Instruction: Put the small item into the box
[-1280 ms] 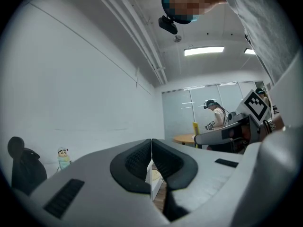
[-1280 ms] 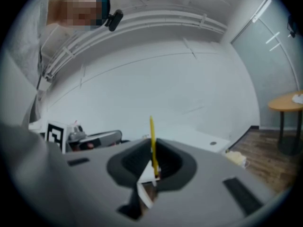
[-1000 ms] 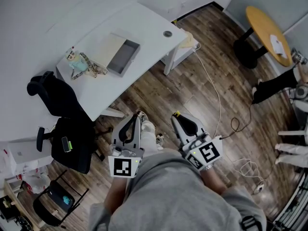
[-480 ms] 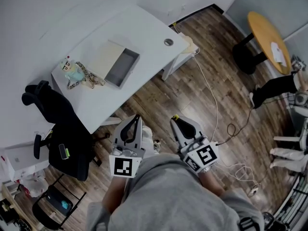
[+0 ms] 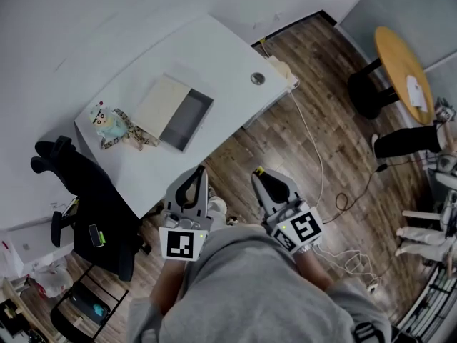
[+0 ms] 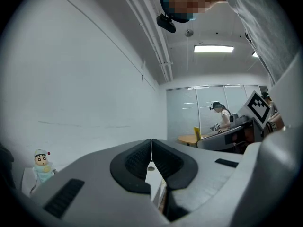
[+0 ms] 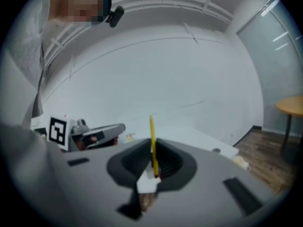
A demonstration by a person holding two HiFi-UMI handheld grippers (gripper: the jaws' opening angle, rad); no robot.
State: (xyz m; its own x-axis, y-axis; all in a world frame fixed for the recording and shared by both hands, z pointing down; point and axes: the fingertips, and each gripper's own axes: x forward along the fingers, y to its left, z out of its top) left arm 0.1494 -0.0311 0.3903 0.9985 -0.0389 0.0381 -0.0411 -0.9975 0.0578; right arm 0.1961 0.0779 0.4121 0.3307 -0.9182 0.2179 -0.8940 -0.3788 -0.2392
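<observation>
holding low against the body, well apart from the white surface (image 5: pixel 214 56), seemingly just for the approach: left hand-held gripper (image 6: pixel 151 144) pressed together on nothing, right hand-held gripper (image 7: pixel 152 146) pinching a thin yellow strip (image 7: pixel 151 129), small pale cartoon figurine (image 5: pixel 106 117) lying just beside the open grey rectangular box (image 5: pixel 187 120).

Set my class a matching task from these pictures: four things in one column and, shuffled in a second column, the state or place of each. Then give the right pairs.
Things
1. left gripper
2. right gripper
3. box
4. doll

States and places
A. lies open on the white table
B. jaws shut on a thin yellow strip
C. at the table's end, near the black chair
D. jaws shut, nothing between them

Pairs: 1-D, 2-B, 3-A, 4-C
</observation>
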